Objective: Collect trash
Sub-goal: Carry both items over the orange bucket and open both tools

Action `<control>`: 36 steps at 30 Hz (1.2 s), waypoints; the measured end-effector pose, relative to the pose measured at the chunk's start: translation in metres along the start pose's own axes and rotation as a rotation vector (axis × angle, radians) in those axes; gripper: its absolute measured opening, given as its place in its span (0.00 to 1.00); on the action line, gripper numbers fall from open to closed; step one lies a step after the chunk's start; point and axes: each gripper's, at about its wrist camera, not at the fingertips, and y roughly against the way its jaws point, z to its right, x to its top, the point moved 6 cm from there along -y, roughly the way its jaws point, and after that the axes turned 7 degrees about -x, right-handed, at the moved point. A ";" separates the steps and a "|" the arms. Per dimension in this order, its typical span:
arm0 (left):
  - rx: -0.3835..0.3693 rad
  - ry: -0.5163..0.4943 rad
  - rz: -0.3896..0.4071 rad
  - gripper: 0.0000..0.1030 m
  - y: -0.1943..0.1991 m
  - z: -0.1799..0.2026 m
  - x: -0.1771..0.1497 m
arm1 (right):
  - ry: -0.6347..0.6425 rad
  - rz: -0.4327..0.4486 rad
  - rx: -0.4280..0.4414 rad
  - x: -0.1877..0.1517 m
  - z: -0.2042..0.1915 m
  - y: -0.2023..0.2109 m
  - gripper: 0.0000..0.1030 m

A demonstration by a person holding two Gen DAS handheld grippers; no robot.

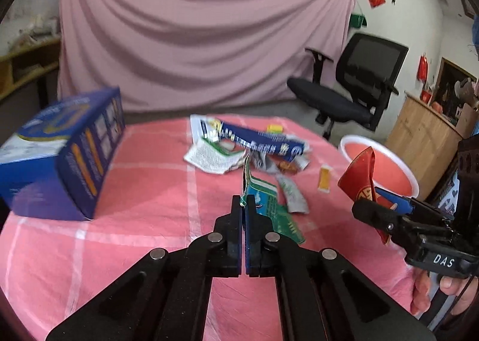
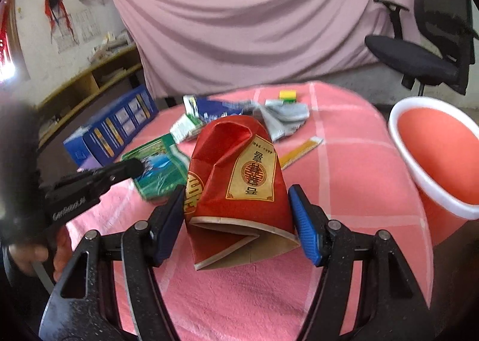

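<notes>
My left gripper [image 1: 243, 201] is shut on the edge of a flat green packet [image 1: 269, 206], which sticks up and off to the right of its tips. In the right wrist view the same gripper [image 2: 136, 166] reaches in from the left onto the green packet [image 2: 158, 167]. My right gripper [image 2: 236, 196] holds a crushed red paper cup [image 2: 239, 167] between its blue pads, clear of the cloth. In the left wrist view that gripper [image 1: 371, 202] carries the red cup [image 1: 359, 173] in front of a red bin [image 1: 386, 164] with a white rim.
The round table has a pink checked cloth [image 1: 134, 236]. A blue box [image 1: 60, 155] stands at its left. At the back lie a blue-white wrapper [image 1: 260, 140], a grey wrapper [image 1: 292, 191] and a yellow sachet [image 1: 324, 181]. The bin [image 2: 434, 146] stands off the table's right edge, with an office chair [image 1: 353, 89] behind.
</notes>
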 end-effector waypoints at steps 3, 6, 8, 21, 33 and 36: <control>0.014 -0.023 0.085 0.00 0.012 0.016 0.007 | -0.014 0.080 0.007 0.006 0.003 0.015 0.83; 0.009 -0.044 0.177 0.00 0.020 0.035 0.022 | -0.034 0.149 -0.014 0.018 0.013 0.030 0.83; 0.005 -0.067 0.236 0.00 0.023 0.050 0.033 | -0.044 0.221 -0.040 0.032 0.024 0.044 0.83; -0.159 -0.112 0.381 0.00 -0.041 0.155 0.107 | -0.066 0.592 -0.347 0.102 0.135 0.102 0.84; -0.221 -0.016 0.095 0.00 -0.166 0.213 0.111 | -0.262 0.402 -0.467 0.058 0.250 0.073 0.84; -0.229 0.012 0.020 0.00 -0.188 0.220 0.104 | -0.318 0.322 -0.459 0.049 0.268 0.054 0.84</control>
